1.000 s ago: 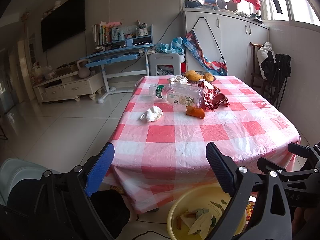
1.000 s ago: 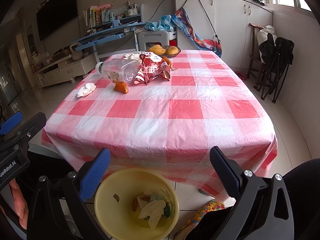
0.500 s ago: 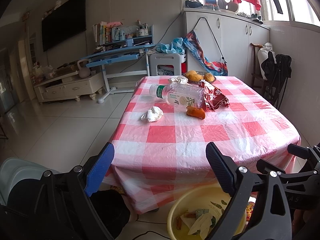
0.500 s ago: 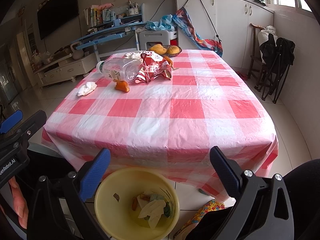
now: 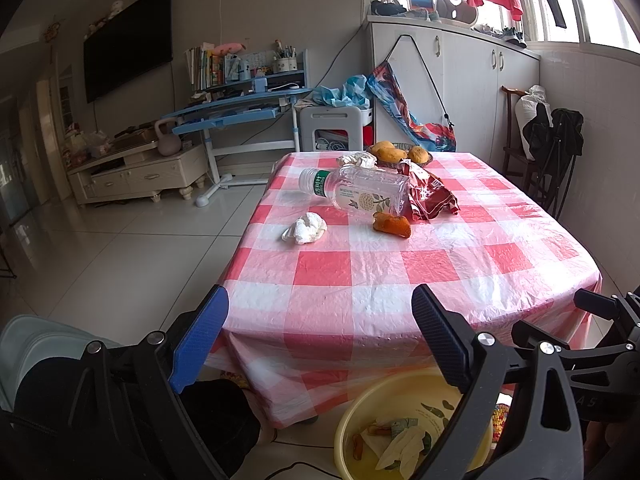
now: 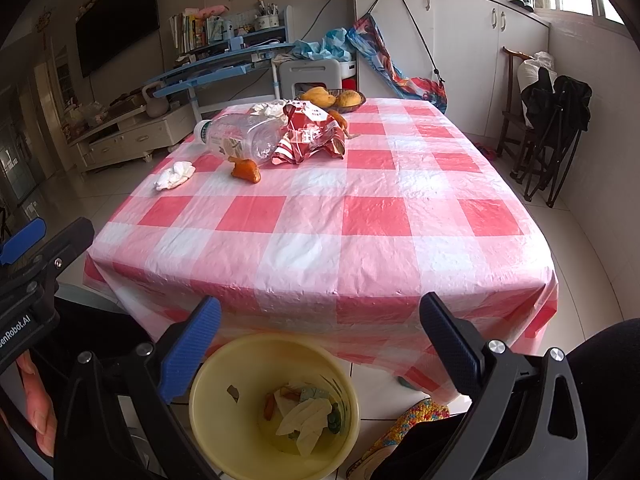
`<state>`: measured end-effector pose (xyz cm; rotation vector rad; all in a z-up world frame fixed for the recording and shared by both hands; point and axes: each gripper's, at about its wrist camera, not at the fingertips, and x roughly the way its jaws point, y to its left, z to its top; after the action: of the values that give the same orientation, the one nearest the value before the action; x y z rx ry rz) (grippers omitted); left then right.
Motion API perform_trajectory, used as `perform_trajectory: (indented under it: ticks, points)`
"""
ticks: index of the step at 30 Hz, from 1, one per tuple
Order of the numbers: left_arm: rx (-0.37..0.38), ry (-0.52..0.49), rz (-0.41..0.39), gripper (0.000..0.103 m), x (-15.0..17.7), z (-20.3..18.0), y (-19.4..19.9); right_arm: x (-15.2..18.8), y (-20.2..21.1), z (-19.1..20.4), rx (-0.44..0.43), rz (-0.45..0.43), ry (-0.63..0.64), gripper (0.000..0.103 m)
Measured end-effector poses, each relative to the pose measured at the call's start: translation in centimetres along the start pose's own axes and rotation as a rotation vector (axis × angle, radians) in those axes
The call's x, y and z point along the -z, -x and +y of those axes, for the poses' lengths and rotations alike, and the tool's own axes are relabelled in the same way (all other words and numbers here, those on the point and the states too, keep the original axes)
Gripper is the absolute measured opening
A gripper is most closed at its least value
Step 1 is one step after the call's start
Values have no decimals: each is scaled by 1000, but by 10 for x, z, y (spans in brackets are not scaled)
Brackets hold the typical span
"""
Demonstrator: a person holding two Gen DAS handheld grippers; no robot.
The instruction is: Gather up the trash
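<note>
Left wrist view has the left hand-held gripper [image 5: 316, 344] with its fingers spread wide and nothing between them, hanging just off the near edge of the bench [image 5: 400, 280]. Right one's the same deal: the right hand-held gripper [image 6: 320, 344] is wide apart and empty, parked pretty much straight over the yellow bin [image 6: 276, 404] on the floor in front of the bench.

Honestly not much has changed over the last second. Both views creep a touch closer to the bench, and that's it. Nothing on the cloth has shifted and the bin contents look identical. So this reads like the gap between pickups, with both grippers free to go for the next thing.

What's left is all bunched at the far-left part of the bench: a crumpled tissue [image 5: 305, 228] sitting on its own and closest, an orange peel scrap [image 5: 393, 224] just beside the clear plastic bottle [image 5: 356, 194] lying on its side, and a red snack wrapper [image 5: 432, 198] touching the bottle's base end. Another white wad [image 5: 357, 159] sits further back, next to the fruit bowl [image 5: 400, 154].

Bin already holds some paper and scraps, so the job looks partly done. The tissue is probably the easiest next grab for the left side.
</note>
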<state>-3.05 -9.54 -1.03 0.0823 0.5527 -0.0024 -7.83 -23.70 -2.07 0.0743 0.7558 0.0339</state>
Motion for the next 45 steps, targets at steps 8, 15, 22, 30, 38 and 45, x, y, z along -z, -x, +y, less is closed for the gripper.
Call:
perform_trajectory:
  ticks: [8, 15, 22, 30, 38, 45]
  points:
    - [3, 33, -4, 89, -2, 6, 2, -6, -3, 0, -32, 5, -11, 95]
    - [-14, 116, -10, 89, -14, 32, 2, -42, -6, 5, -111, -20, 56, 95]
    - [-40, 156, 30, 89, -32, 47, -23, -75, -37, 13, -207, 32, 169, 95]
    - [-66, 113, 102, 89, -73, 49, -90, -95, -90, 41, -278, 89, 271, 80]
    - [-72, 100, 192, 89, -88, 42, -157, -107, -132, 50, -306, 137, 265, 76]
    - [-70, 81, 287, 89, -85, 31, -198, -109, -143, 47, -338, 172, 228, 63]
